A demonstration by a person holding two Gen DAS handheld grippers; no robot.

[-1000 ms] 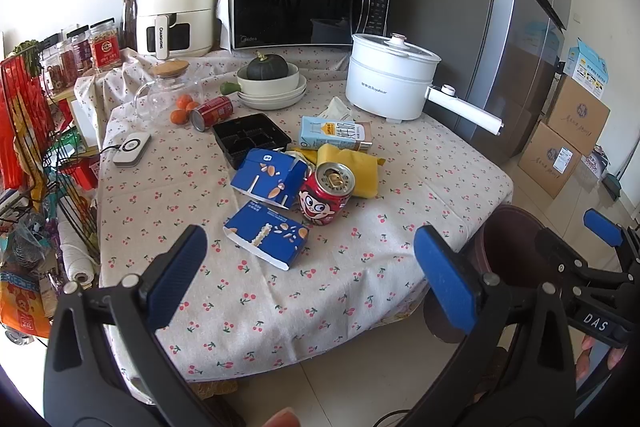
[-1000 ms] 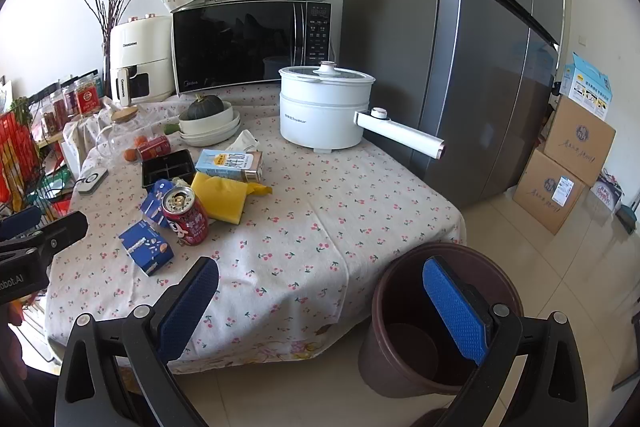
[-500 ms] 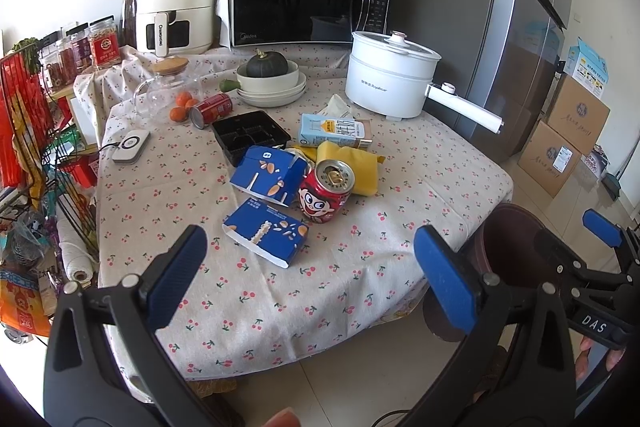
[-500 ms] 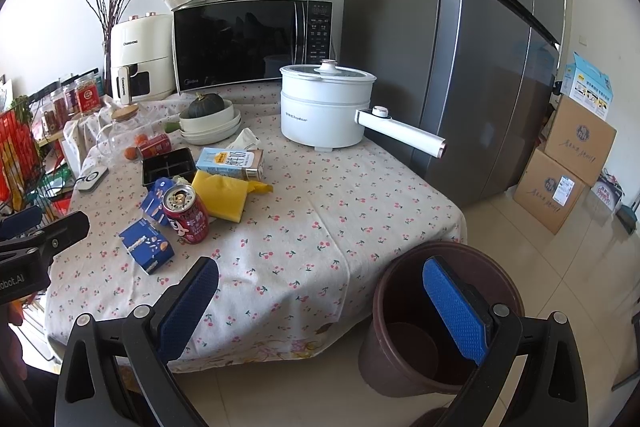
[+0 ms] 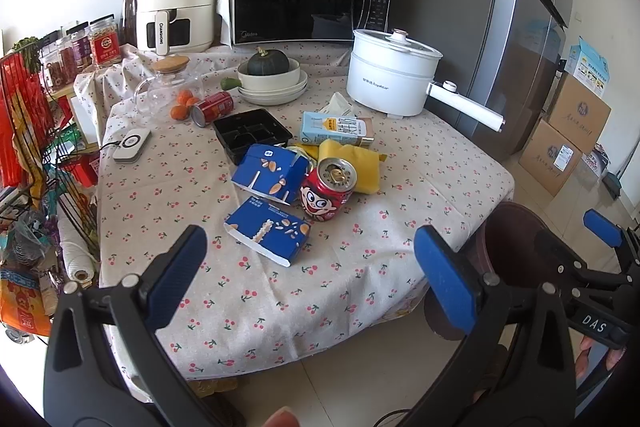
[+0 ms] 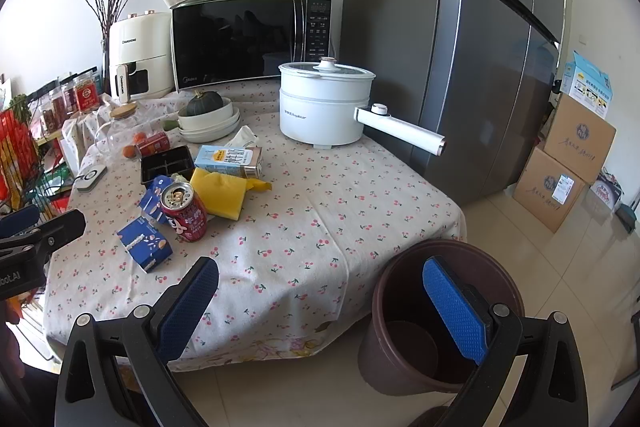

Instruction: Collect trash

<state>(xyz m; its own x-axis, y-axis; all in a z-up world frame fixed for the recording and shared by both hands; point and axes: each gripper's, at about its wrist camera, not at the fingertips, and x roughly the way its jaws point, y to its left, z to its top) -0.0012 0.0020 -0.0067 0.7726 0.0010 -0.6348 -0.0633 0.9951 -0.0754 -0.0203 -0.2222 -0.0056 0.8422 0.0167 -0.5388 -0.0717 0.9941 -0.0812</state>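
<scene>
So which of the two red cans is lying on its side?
The plain red can beside the oranges, far back. The cartoon-face can stands upright among the blue cartons, its opened top showing.

The desk (image 5: 420, 187) wears a pale cloth printed with small red cherries. On it lie two blue cartons (image 5: 268, 233) patterned with nuts, a red can (image 5: 326, 193) bearing a cartoon face, a yellow sponge (image 5: 356, 163), a light blue and white milk box (image 5: 336, 129) and a black tray (image 5: 252, 137). The bin (image 6: 440, 315) is brown. Both the left claw (image 5: 316, 279) and the right claw (image 6: 320, 307) have blue pads on black frames.
</scene>
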